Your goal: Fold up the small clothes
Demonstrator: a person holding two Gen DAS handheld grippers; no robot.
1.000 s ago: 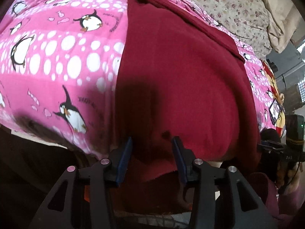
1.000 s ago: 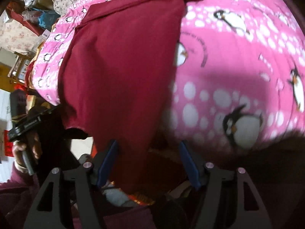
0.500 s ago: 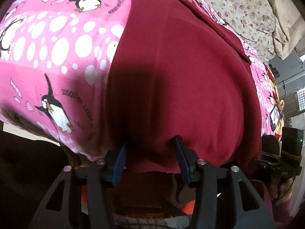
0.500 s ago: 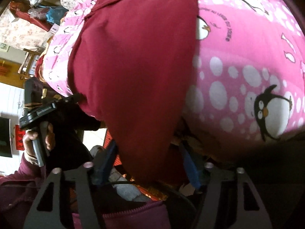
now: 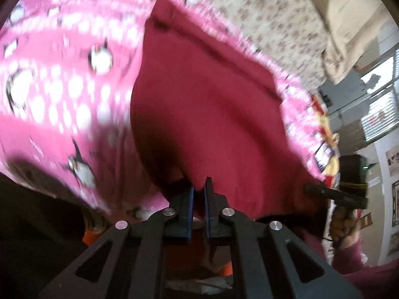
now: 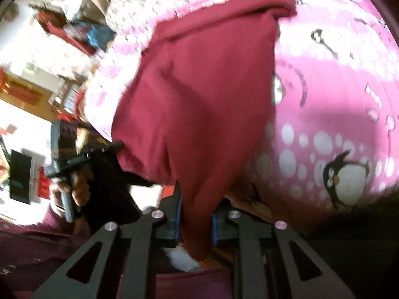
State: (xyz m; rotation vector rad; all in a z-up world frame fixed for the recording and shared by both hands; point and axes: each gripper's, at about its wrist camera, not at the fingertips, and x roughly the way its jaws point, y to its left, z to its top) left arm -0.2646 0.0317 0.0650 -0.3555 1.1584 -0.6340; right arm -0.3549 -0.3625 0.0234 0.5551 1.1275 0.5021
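A dark red garment (image 5: 204, 99) lies spread on a pink penguin blanket (image 5: 49, 87), its near hem hanging over the bed's edge. My left gripper (image 5: 198, 186) is shut on that hem, with the cloth pinched between the blue pads. In the right wrist view the same garment (image 6: 199, 99) runs down between the pads of my right gripper (image 6: 196, 206), whose jaws are closing and press on a bunched fold of the hem. Each view shows the other gripper's black body (image 5: 349, 194) (image 6: 69, 159) held in a hand at the garment's far corner. Both views are blurred.
A floral sheet (image 5: 274, 25) and a beige pillow (image 5: 349, 25) lie beyond the blanket. The pink blanket (image 6: 336, 99) stretches to the right of the garment. Room clutter and furniture (image 6: 37, 87) stand past the bed's left side.
Both grippers' jaws have gone from wide open around the hem to closed on it. Both hands have risen, pulling the hem up into folds.
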